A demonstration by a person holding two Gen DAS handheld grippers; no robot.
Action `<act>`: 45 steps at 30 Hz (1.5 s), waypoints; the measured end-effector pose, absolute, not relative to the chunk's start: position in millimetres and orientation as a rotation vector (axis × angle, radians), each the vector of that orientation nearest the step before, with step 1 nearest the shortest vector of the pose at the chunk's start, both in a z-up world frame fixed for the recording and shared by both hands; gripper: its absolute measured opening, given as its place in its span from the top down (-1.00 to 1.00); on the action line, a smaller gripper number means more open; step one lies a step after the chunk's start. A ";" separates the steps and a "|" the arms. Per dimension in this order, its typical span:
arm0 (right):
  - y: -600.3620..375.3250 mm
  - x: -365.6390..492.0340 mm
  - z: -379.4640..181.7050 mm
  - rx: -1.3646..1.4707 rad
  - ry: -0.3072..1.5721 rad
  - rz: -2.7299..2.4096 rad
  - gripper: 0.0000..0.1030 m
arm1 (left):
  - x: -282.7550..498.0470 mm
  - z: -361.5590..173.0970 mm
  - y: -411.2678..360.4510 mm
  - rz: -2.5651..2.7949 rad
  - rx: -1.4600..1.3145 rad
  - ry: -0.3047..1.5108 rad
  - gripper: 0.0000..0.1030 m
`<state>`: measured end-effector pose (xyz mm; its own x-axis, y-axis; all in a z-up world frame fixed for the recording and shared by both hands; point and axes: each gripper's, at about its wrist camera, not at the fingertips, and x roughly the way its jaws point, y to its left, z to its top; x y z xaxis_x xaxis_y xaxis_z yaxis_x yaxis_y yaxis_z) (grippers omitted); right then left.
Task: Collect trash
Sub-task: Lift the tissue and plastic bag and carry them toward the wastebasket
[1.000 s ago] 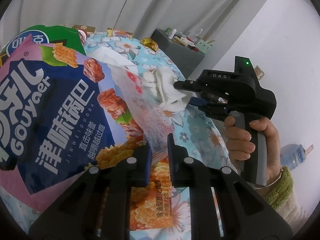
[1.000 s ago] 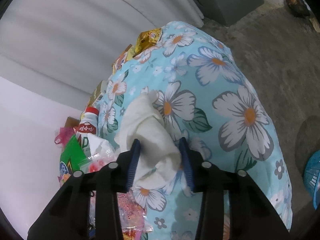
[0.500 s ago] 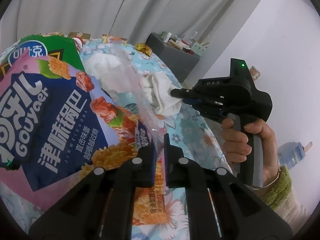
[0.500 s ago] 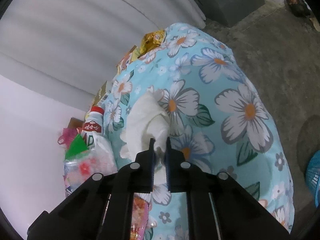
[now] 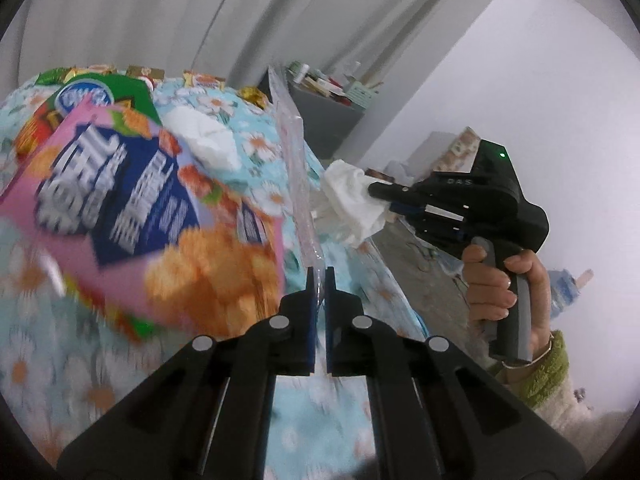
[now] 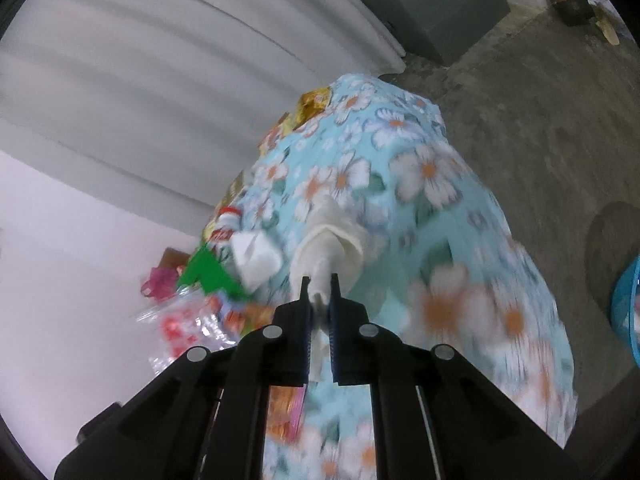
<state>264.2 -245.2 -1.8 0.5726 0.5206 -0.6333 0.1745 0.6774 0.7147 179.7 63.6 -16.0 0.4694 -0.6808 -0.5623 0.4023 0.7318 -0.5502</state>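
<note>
Left wrist view: our left gripper (image 5: 319,276) has its fingers clenched on the edge of a clear plastic wrapper (image 5: 295,168), which stands up from the fingertips as a thin sheet above the desk. Left of it a pink and blue snack bag (image 5: 132,216) lies blurred on the floral tablecloth (image 5: 260,148), with a loose white tissue (image 5: 208,138) farther back. At right, a hand (image 5: 504,280) holds our right gripper (image 5: 374,192), whose fingers pinch a crumpled white tissue wad (image 5: 352,200) clear of the cloth.

Right wrist view: right gripper (image 6: 320,284) fingers are clamped on the tissue wad (image 6: 330,240); it bulges out just past the fingertips, above the tablecloth (image 6: 432,184). A green packet (image 6: 206,272) and a second tissue (image 6: 256,258) lie to the left. A blue basket (image 6: 628,312) sits on the floor at far right.
</note>
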 end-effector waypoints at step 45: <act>-190.4 161.1 -50.0 0.816 1.059 0.182 0.84 | 103.2 -84.8 156.3 -0.660 -0.671 1.057 0.35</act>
<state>161.1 -190.4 -50.0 0.5055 0.5019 -0.7018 0.2388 0.7002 0.6728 103.2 156.3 -84.8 0.3450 -0.7598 -0.5511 0.1611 0.6264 -0.7627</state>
